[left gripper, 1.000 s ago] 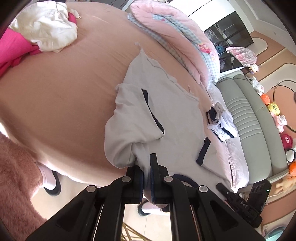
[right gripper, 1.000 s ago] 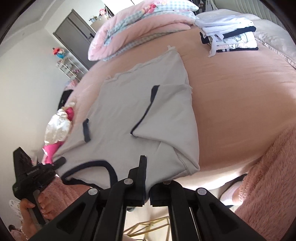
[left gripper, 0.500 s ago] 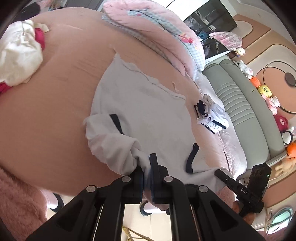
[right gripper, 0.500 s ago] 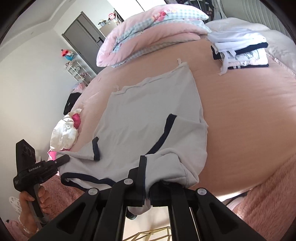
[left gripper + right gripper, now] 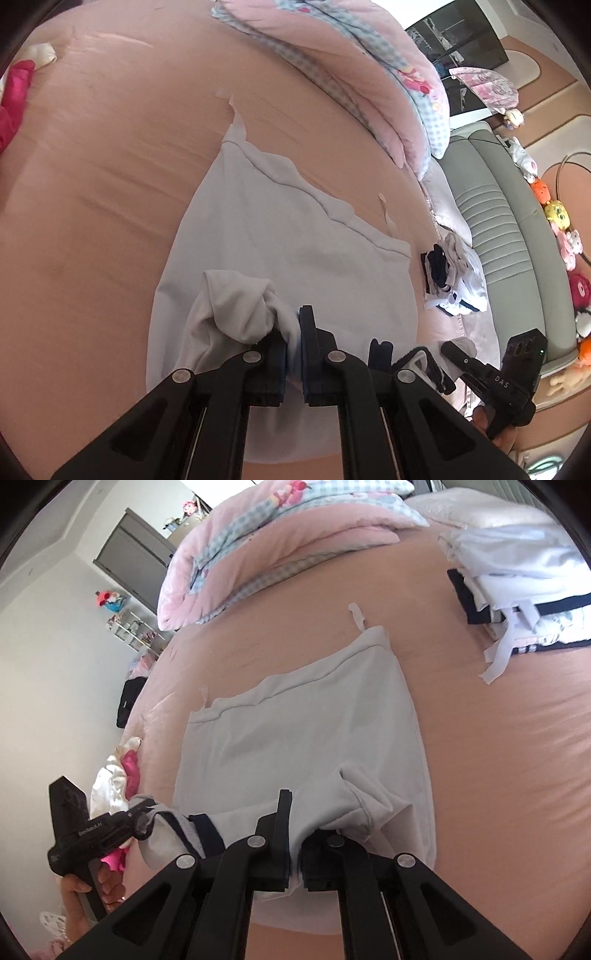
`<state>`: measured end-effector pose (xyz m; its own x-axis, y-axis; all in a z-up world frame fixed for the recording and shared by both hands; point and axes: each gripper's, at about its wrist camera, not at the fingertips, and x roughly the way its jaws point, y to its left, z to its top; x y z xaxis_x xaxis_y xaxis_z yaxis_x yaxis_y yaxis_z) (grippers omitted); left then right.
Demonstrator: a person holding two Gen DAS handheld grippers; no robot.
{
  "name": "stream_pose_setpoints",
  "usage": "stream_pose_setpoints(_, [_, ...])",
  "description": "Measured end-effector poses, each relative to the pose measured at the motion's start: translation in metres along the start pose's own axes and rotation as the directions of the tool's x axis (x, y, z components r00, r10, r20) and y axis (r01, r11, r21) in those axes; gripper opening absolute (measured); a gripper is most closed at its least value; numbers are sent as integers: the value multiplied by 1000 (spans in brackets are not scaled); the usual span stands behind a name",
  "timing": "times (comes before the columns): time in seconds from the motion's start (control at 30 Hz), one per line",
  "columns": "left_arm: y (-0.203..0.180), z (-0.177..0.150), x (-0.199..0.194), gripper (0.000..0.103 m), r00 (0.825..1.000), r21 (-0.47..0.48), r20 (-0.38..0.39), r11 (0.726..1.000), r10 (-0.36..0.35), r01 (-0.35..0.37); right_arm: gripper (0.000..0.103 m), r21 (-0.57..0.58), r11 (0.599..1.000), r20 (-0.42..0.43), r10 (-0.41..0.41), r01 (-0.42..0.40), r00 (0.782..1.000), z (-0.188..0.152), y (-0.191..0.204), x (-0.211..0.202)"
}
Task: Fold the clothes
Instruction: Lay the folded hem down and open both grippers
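A pale grey shirt with navy trim lies on the pink bed, its hem toward the pillows. My left gripper is shut on a bunched near corner of the shirt and holds it above the flat part. My right gripper is shut on the other near corner of the shirt, also lifted over the body. Each gripper shows in the other's view: the right gripper at the lower right of the left wrist view, the left gripper at the lower left of the right wrist view.
A pile of folded clothes sits at the right of the bed, also in the left wrist view. Pink and checked pillows lie at the head. Unfolded white and pink clothes lie at the left. A grey sofa stands beyond.
Both grippers have carried the shirt's near edge up and forward over its body, toward the hem. The sleeves and collar are now bunched at the jaws.
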<state>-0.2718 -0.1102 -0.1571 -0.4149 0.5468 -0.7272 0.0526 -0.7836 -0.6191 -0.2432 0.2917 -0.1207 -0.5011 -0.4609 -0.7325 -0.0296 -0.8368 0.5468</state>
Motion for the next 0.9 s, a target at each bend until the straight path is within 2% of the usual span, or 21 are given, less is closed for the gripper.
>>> stream_pose_setpoints(0.13, [19,21,39,16,998,-50,-67,999,-20,16,5,87,995,-53,-48,52,997,22,-27,43])
stream_pose_setpoints(0.2, [23,28,51,20,994,-54,-98,998,-37,32,6,118,992,-88,-39,49,995,30,-37,62])
stream_pose_setpoints(0.27, [21,35,45,25,994,-58,-75,996,-77,72,17,175,985,-93,22,-5,995,38,-43,66])
stream_pose_setpoints(0.3, [20,38,37,36,993,-63,-46,993,-105,102,22,204,978,-95,52,-32,994,41,-46,69])
stream_pose_setpoints(0.33, [19,40,31,49,991,-67,-25,989,-134,133,33,228,972,-92,80,-57,993,45,-49,69])
stream_pose_setpoints(0.37, [16,42,26,53,988,-59,-16,987,-152,150,39,239,968,-74,96,-76,993,45,-48,64])
stream_pose_setpoints(0.43, [5,41,15,53,994,21,19,994,-111,111,39,260,959,-37,127,-113,991,46,-48,53])
stream_pose_setpoints(0.47, [-4,39,8,52,997,90,51,995,-57,52,39,269,954,-19,143,-132,990,47,-48,48])
stream_pose_setpoints(0.5, [-14,34,3,42,996,167,85,986,13,-27,39,261,956,-2,140,-135,990,47,-45,42])
stream_pose_setpoints(0.53, [-21,29,2,30,995,232,88,970,54,-73,39,189,979,14,75,-76,997,45,-37,34])
stream_pose_setpoints(0.57, [-29,23,3,27,993,293,82,950,87,-107,39,116,993,29,13,-16,999,42,-27,27])
stream_pose_setpoints(0.63, [-37,10,14,23,996,373,11,924,89,-86,39,-30,998,11,-52,52,999,32,-7,24])
stream_pose_setpoints(0.73, [-51,-7,48,21,985,479,-55,870,164,-118,39,-208,973,-41,-114,104,993,11,19,36])
stream_pose_setpoints(0.8, [-57,-7,71,21,978,495,-70,858,198,-138,39,-296,940,-58,-198,172,979,-3,28,51])
stream_pose_setpoints(0.9, [-61,7,92,21,973,480,-38,858,228,-182,37,-310,900,-48,-335,305,941,-17,14,66])
